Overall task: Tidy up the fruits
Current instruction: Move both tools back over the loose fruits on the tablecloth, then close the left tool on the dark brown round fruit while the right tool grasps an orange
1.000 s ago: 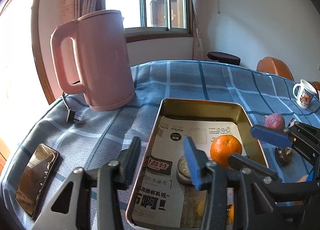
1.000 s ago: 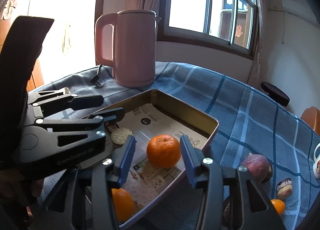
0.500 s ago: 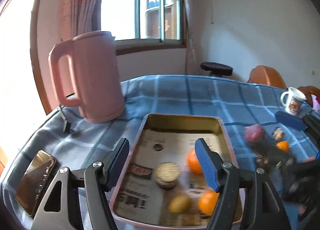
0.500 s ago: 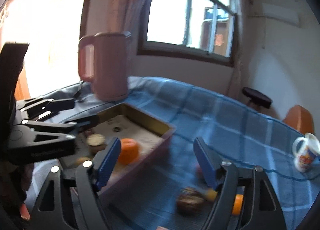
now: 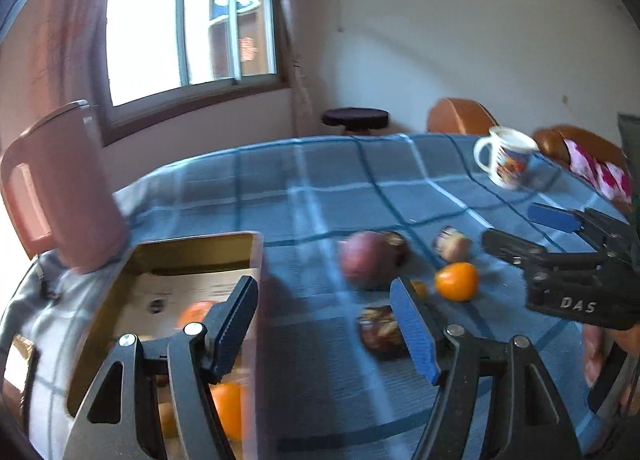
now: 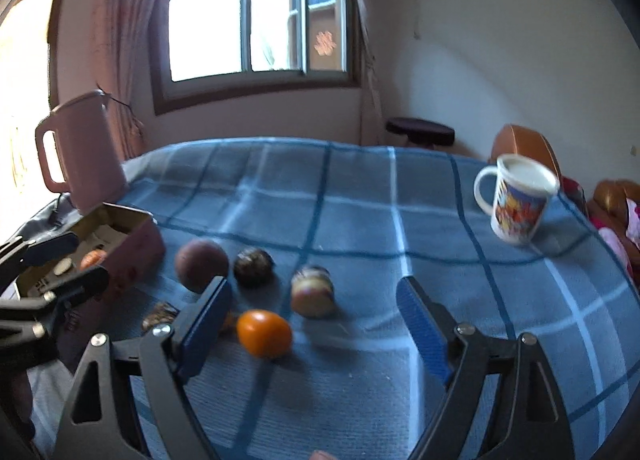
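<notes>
A gold metal tray (image 5: 192,248) lined with paper holds oranges (image 5: 228,408) at the left; it also shows in the right wrist view (image 6: 132,220). On the blue checked cloth lie a purple round fruit (image 5: 368,264) (image 6: 200,264), a small orange (image 5: 456,280) (image 6: 264,332), a dark round fruit (image 6: 254,266), a pale striped fruit (image 5: 452,246) (image 6: 312,290) and a dark flat one (image 5: 380,328). My left gripper (image 5: 328,328) is open and empty beside the tray. My right gripper (image 6: 316,324) is open and empty, with the small orange near its left finger.
A pink kettle (image 5: 60,188) (image 6: 82,148) stands behind the tray. A printed white mug (image 5: 504,156) (image 6: 516,200) stands at the right. Chairs (image 5: 460,116) and a stool (image 5: 356,118) are beyond the table edge. A phone (image 5: 16,356) lies at the far left.
Both grippers have swung right, away from over the tray toward the loose fruits on the cloth. Both jaws have opened wider. The orange stays in the tray.
</notes>
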Demonstrator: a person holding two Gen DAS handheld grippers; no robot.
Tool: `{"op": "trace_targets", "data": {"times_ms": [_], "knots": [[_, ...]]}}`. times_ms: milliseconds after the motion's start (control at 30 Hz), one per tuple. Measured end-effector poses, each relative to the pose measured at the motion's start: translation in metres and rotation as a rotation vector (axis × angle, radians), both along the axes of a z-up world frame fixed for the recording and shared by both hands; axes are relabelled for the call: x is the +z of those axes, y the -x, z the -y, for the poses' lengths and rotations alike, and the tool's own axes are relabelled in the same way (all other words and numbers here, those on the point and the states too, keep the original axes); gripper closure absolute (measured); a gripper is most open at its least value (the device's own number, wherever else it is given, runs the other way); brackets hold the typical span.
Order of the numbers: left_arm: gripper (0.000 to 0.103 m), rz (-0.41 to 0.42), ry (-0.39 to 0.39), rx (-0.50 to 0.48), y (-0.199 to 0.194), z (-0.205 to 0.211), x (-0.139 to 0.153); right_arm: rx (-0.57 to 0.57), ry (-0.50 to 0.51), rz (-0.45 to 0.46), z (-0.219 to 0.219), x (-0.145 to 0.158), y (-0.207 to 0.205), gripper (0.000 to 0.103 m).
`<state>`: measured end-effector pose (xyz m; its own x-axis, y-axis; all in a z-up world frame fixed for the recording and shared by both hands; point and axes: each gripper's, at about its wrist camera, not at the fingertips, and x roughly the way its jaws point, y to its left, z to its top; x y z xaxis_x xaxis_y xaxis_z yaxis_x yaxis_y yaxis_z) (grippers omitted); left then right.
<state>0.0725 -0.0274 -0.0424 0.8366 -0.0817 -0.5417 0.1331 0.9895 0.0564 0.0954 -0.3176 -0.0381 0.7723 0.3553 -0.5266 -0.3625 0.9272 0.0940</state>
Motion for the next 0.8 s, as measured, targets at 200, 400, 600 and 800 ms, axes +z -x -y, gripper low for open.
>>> {"op": "trace_targets", "data": {"times_ms": [200, 400, 600, 800], "knots": [[0.033, -0.081, -0.037, -0.044, -0.021, 0.015, -0.016, 0.002, -0.007, -0.037, 0.0, -0.009, -0.004, 0.018], [0.033, -0.086, -0.034, 0.016, -0.03, -0.006, -0.017, 0.031, 0.017, -0.108, -0.01, -0.018, -0.012, 0.024], [0.033, -0.086, -0.008, 0.064, -0.041, -0.028, -0.017, 0.065, 0.042, -0.14, -0.022, -0.023, -0.014, 0.026], [0.033, -0.063, 0.027, 0.067, -0.036, -0.037, -0.014, 0.106, 0.067, -0.179, -0.034, -0.029, -0.02, 0.033]]}}
